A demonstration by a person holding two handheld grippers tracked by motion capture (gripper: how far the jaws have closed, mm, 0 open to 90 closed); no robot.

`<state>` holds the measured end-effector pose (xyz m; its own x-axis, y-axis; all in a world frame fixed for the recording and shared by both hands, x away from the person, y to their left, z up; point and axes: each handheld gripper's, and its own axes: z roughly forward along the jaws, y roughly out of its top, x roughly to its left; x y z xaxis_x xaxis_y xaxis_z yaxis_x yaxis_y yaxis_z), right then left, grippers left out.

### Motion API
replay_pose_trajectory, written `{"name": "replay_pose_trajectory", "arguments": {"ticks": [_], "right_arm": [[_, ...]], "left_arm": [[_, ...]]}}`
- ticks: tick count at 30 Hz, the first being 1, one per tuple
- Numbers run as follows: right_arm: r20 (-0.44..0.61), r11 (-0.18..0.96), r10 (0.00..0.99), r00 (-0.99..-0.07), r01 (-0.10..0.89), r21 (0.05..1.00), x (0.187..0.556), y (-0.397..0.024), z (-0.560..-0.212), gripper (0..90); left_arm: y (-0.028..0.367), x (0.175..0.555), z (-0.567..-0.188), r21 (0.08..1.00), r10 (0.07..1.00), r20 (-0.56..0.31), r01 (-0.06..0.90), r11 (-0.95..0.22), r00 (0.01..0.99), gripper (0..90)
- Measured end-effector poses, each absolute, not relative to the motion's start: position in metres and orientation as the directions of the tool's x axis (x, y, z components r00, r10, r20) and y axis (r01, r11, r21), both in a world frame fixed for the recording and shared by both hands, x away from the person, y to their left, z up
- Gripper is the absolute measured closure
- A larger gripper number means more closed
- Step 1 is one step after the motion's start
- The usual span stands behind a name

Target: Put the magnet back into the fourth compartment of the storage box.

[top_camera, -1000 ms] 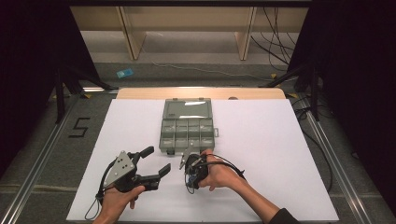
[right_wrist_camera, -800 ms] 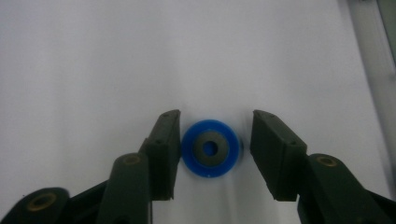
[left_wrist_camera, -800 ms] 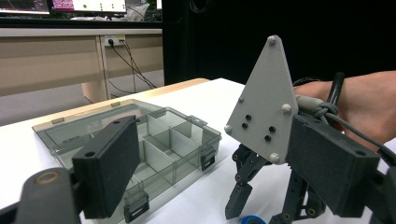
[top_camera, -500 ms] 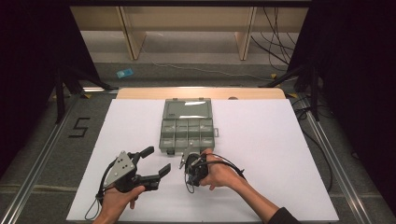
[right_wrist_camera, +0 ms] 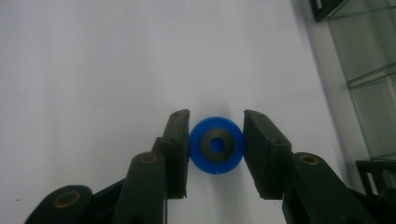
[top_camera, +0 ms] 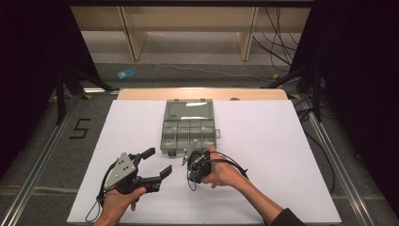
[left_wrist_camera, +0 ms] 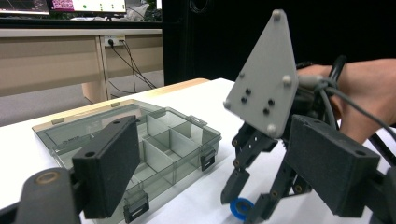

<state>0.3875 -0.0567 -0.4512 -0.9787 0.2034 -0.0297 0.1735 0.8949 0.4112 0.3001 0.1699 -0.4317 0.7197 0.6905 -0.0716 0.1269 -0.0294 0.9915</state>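
High view: at the near left of the white worktop (top_camera: 282, 155), the left gripper (top_camera: 159, 165) is held by a hand (top_camera: 115, 203) with its fingers (top_camera: 147, 153) spread apart and empty. Right of it, the right gripper (right_wrist_camera: 215, 142) is pointed down at the worktop just near of a clear compartment box (top_camera: 189, 127), whose lid is laid open on the far side. A blue ring (right_wrist_camera: 216, 145) is seen lying on the worktop between the right gripper's fingers (right_wrist_camera: 176, 140), which are closed against its sides.
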Motion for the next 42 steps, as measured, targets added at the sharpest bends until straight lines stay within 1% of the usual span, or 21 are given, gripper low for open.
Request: {"name": "replay_pose_trajectory", "arguments": {"ticks": [11,34,42], "right_arm": [[-0.052,0.862,0.235,-0.971,0.183,0.472,0.397,-0.065,-0.432,62.9],[-0.094,0.834,0.265,-0.96,0.18,0.521,0.418,-0.067,-0.406,62.9],[-0.111,0.813,0.296,-0.949,0.19,0.551,0.428,-0.069,-0.397,62.9]], "left_arm": [[0.17,0.3,-0.432,0.991,0.69,-0.073,0.128,-0.029,0.72,16.8],[0.17,0.3,-0.432,0.991,0.695,-0.072,0.13,-0.031,0.716,16.8],[0.17,0.3,-0.432,0.991,0.694,-0.078,0.132,-0.025,0.716,16.8]]}}
